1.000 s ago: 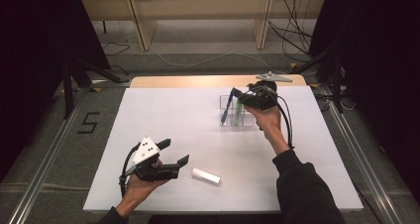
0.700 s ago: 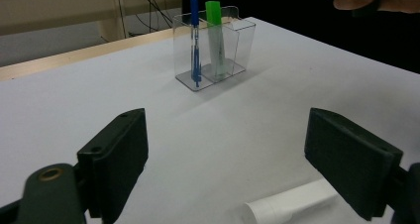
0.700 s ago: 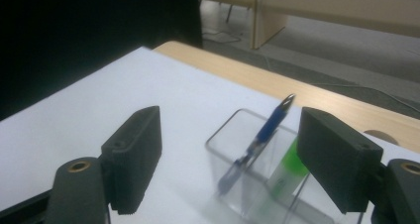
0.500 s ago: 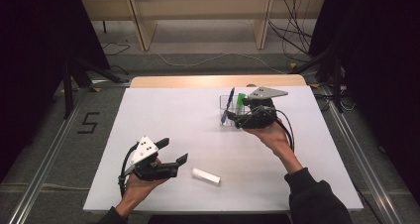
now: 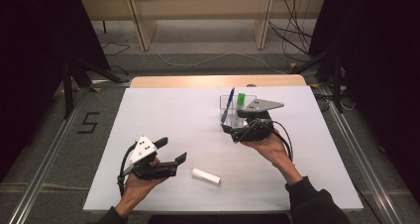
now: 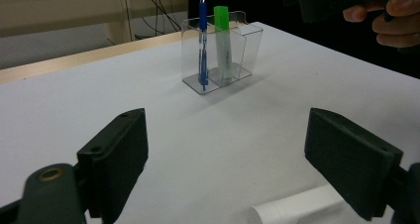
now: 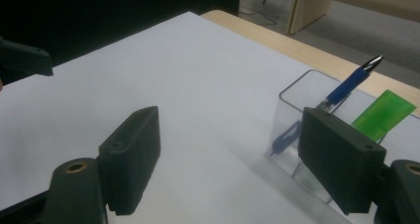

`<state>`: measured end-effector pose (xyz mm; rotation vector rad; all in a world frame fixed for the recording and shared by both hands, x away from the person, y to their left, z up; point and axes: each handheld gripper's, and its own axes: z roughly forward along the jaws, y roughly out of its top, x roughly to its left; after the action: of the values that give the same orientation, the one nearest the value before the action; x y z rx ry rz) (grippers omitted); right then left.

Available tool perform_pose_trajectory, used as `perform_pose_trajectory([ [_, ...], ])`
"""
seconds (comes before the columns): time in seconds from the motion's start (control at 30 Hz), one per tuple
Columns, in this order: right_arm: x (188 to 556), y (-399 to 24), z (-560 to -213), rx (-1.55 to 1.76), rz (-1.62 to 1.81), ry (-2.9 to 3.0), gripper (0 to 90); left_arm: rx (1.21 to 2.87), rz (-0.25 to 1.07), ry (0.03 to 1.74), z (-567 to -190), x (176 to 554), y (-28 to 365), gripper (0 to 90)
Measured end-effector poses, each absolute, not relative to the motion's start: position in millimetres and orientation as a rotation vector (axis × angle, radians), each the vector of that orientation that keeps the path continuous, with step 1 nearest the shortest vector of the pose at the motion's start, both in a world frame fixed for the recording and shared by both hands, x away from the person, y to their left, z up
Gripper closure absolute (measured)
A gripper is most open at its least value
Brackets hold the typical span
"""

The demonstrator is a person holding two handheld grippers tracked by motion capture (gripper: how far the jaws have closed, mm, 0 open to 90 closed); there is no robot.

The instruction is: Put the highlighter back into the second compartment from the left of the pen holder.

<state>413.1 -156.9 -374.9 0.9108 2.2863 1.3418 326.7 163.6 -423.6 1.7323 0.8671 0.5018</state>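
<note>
The white tube (image 5: 206, 176) is seen lying flat on the table (image 5: 163, 110) in the lower middle of the high view, just right of the left gripper (image 5: 171, 157); its end also shows at the bottom right of the left gripper view (image 6: 292, 211). It is judged to be light, stiff and smooth, so it may roll when nudged; a hold across its middle, with the jaws square to its length, is advised.

The left gripper is held released, jaws wide, nothing between them. The right gripper (image 5: 233, 131), right of centre in the high view, is also released; its jaws have just been opening, and nothing is gripped.

Just above it the clear holder (image 5: 225, 107) is seen upright, with a blue pen (image 5: 228, 105) and a green marker (image 5: 240, 102) standing in it, well apart from the tube.
</note>
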Motion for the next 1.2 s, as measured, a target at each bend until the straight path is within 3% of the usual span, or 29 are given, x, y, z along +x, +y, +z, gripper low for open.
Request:
perform_pose_trajectory([
  [1.2, 395, -122, -399, 0.828, 1.284, 2.484, 21.1, 1.683, 0.492, 0.891, -420, 327, 169, 16.3],
])
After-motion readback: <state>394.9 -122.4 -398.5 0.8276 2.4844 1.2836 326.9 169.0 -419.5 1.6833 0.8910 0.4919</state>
